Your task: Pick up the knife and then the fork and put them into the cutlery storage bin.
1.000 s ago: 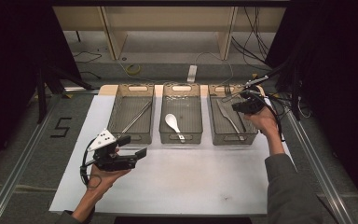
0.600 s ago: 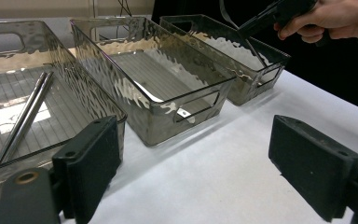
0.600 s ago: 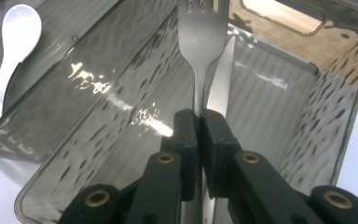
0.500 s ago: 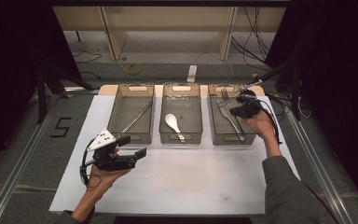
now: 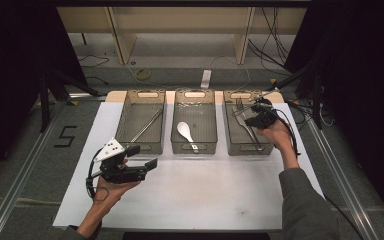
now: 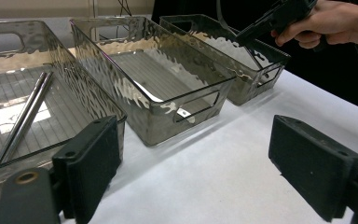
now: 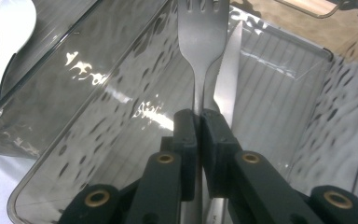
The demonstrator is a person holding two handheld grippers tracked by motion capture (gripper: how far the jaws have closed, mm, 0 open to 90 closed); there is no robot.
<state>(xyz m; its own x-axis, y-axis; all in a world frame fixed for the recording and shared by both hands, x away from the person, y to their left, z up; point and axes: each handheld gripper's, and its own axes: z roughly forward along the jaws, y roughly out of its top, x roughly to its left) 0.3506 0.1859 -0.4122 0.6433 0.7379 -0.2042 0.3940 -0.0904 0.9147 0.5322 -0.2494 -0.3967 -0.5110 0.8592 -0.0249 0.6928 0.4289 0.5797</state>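
Your left gripper (image 5: pixel 141 164) idles at 7 o'clock on the table, jaws wide apart and holding nothing; leave it there so it cannot nudge the left bin (image 5: pixel 141 120) with its chopsticks (image 5: pixel 147 125). The middle bin (image 5: pixel 195 120) carries 1 white spoon (image 5: pixel 185 131). At 2 o'clock, your right gripper (image 7: pixel 198 122) is clamped tight on the handle of the fork (image 7: pixel 201 32), suspended over the right bin (image 7: pixel 79 88). Risk: the pads pinch only a narrow, smooth metal strip, so the fork may pivot or slip, strike the knife (image 7: pixel 228 70) just beside it, or catch the bin wall. The fork is plain polished steel, tines pointing away from you toward 12 o'clock.
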